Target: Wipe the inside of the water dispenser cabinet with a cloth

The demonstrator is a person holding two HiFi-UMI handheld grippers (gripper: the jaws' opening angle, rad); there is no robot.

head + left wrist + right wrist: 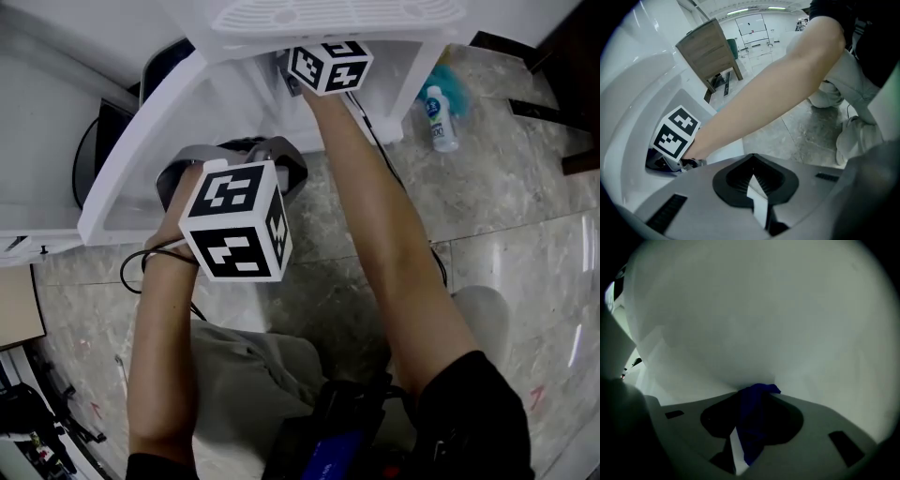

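Observation:
The white water dispenser (337,19) stands at the top of the head view, its lower cabinet door (141,178) swung open to the left. My right gripper (757,391) reaches inside the cabinet, shut on a dark blue cloth (757,416) whose bunched tip presses on the white inner wall (764,324). From the head view only its marker cube (328,66) shows at the cabinet mouth. My left gripper (752,164) hovers beside the open door with jaws shut and nothing between them. Its cube (234,220) sits low in front of the door.
A small white bottle with a blue cap (439,120) and something teal (452,77) lie on the stone floor right of the dispenser. A wooden table (710,51) stands further off. The person's shoe (853,136) rests on the floor near the right arm.

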